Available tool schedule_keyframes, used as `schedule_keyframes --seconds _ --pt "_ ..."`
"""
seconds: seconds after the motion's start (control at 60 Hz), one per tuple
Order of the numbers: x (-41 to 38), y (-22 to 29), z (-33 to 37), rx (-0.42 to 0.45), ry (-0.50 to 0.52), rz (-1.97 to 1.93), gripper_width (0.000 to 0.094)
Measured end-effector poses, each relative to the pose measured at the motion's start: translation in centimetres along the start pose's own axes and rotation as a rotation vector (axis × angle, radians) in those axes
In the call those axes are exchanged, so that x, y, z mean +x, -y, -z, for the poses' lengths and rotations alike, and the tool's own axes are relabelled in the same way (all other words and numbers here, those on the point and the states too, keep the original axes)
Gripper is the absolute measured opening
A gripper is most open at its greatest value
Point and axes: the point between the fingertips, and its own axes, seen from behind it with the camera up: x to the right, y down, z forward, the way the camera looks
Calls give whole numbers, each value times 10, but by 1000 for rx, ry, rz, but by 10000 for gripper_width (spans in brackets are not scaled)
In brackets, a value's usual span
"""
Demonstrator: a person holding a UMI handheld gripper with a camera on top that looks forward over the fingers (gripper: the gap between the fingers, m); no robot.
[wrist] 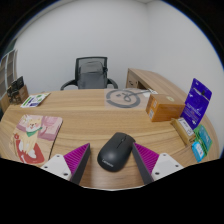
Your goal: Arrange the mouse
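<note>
— Nearest the camera, what is seen in the gripper view?

— Two pink pads (78,157) of the gripper (113,160) are spread wide, and the black mouse (114,151) is seen standing between them on the wooden table (90,112), with a gap left at either side. Nothing is held.

— What could be spoiled from here?

— If the fingers were closed off-centre, the rounded shell could probably be squeezed out forward or twisted, since only curved sides are offered. A slip towards the table's near edge is also to be feared.

— And around it?

— An illustrated mouse mat (35,136) is laid to the left, well apart. A cardboard box (167,107) and a purple package (197,101) are set to the right; an office chair (93,72) is placed beyond the table. Nothing is found directly in the way.
</note>
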Motion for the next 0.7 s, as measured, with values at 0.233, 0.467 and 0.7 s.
schedule_keyframes --seconds 0.233,0.467,0.7 --pt "-11 13 -18 3 32 19 873" --pt "-24 21 -29 -2 70 27 861" --pt "-30 24 -32 2 86 21 745"
